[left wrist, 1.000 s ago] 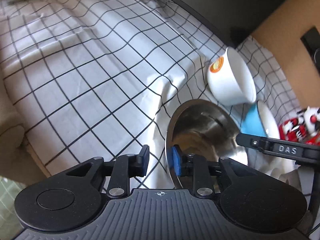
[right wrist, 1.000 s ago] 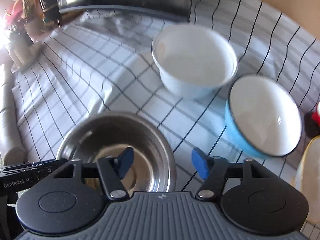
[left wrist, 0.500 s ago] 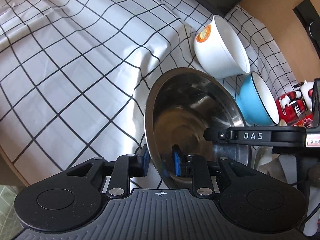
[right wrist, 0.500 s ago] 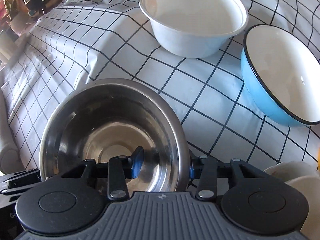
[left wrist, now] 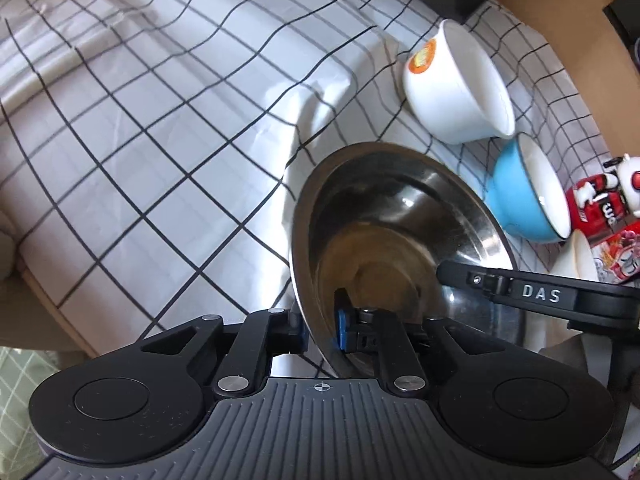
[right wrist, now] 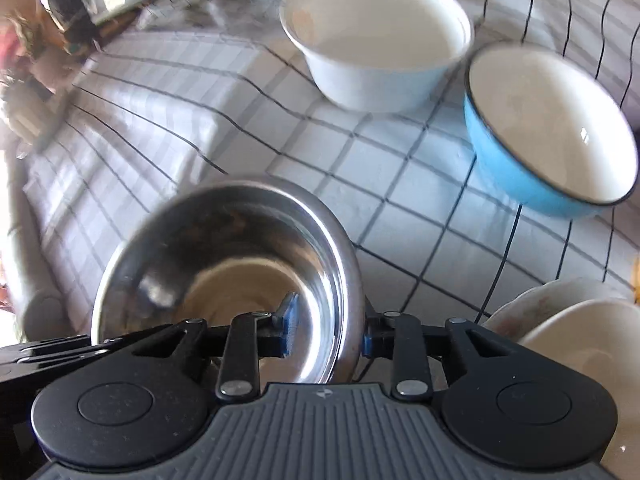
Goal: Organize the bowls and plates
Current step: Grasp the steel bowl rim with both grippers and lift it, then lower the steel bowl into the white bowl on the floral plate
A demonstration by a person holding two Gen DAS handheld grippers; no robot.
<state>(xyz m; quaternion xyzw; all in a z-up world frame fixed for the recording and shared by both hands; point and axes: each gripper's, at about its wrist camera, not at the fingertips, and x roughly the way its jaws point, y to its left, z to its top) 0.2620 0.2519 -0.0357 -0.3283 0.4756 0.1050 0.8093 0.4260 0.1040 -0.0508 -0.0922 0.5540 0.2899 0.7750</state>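
In the left wrist view, our left gripper [left wrist: 320, 334] sits at the lower centre of the frame, clenched on the near rim of the steel bowl [left wrist: 396, 232], one pad outside the wall and one inside. The bowl fills the centre right, tilted so its mouth faces right. Beyond it, toward the upper right, the white bowl [left wrist: 456, 92] lies on the checked surface [left wrist: 160, 120], and the blue bowl [left wrist: 520, 200] rests just below and to the right of it. The other gripper's black arm reaches in from the right edge. In the right wrist view, our right gripper [right wrist: 328, 332] straddles the opposite rim at the lower centre, one pad inside the steel bowl [right wrist: 228, 264] and one outside, apparently closed on it, though blur softens the contact. The white bowl [right wrist: 376, 44] stands at the upper centre, the blue bowl [right wrist: 548, 132] at the upper right, close beside each other, with cream dishes [right wrist: 560, 332] at the lower right. We judge that nesting comes next: both bowls lie straight ahead of the grippers, and the blue one is nearer our right gripper.
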